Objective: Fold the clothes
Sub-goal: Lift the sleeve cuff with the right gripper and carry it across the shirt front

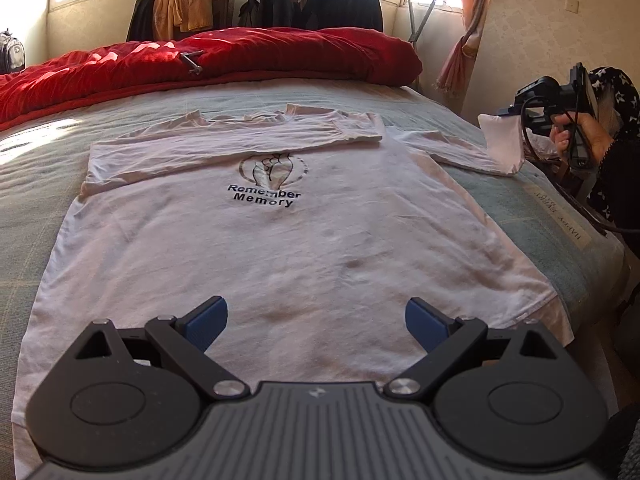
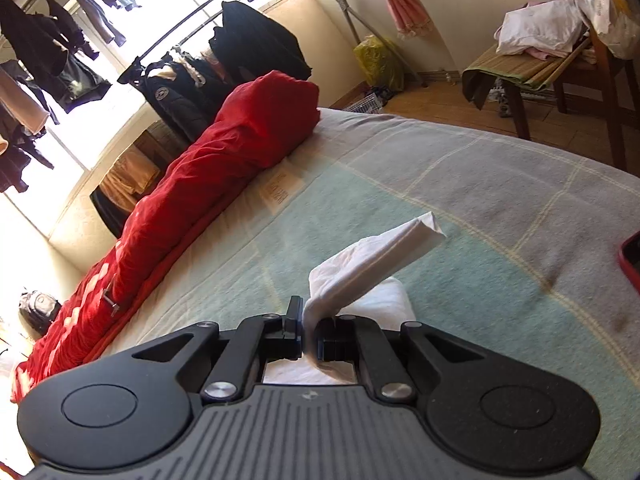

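The thin, limp white cotton T-shirt lies flat along the bed, its cuff at the bed's right edge pinched in the clenched right gripper, while the left gripper gapes empty over the hem, the next sensible handhold.

white t-shirt print reads "remember memory".

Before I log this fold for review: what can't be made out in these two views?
- Left wrist view: the white T-shirt's near hem, hidden behind the left gripper.
- Left wrist view: its printed emblem, partly covered by the folded sleeve.
- Right wrist view: the shirt body, out of frame; only the pinched sleeve in the right gripper shows.
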The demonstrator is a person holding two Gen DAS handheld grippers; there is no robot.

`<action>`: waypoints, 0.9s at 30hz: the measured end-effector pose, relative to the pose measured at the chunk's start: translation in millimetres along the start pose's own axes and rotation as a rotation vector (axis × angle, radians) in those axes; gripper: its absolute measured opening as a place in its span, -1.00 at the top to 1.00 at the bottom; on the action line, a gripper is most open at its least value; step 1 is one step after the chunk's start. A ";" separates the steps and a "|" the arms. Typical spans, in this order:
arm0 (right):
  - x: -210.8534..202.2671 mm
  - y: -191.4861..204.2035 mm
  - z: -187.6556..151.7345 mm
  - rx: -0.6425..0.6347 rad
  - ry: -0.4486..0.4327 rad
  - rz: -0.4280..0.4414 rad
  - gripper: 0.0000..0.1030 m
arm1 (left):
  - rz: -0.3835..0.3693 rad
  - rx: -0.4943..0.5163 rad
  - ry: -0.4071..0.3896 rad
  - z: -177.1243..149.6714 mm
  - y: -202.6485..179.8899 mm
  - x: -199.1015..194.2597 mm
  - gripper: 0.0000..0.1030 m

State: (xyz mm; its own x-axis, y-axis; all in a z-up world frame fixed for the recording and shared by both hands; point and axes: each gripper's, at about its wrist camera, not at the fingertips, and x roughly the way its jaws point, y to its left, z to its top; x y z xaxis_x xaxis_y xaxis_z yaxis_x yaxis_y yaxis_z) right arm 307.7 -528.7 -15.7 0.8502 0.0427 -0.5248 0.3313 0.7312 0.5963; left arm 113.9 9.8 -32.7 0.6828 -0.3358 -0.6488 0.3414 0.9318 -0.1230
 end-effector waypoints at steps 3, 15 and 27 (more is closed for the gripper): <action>9.0 34.3 -7.4 -0.035 0.024 0.031 0.86 | 0.002 -0.016 -0.007 -3.3 7.3 -6.9 -0.86; 45.5 133.2 -48.4 -0.148 0.114 0.118 0.86 | 0.057 -0.040 -0.031 -11.6 29.3 -29.3 -0.86; 81.4 208.4 -95.1 -0.238 0.156 0.176 0.86 | 0.102 -0.038 -0.014 -16.1 43.6 -38.9 -0.86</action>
State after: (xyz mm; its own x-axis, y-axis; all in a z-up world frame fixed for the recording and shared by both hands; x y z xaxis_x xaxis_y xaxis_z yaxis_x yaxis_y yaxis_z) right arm 407.0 -308.1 8.0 0.8072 0.2723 -0.5238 0.0648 0.8410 0.5372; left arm 91.8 65.8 -25.0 0.7218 -0.2406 -0.6490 0.2449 0.9658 -0.0856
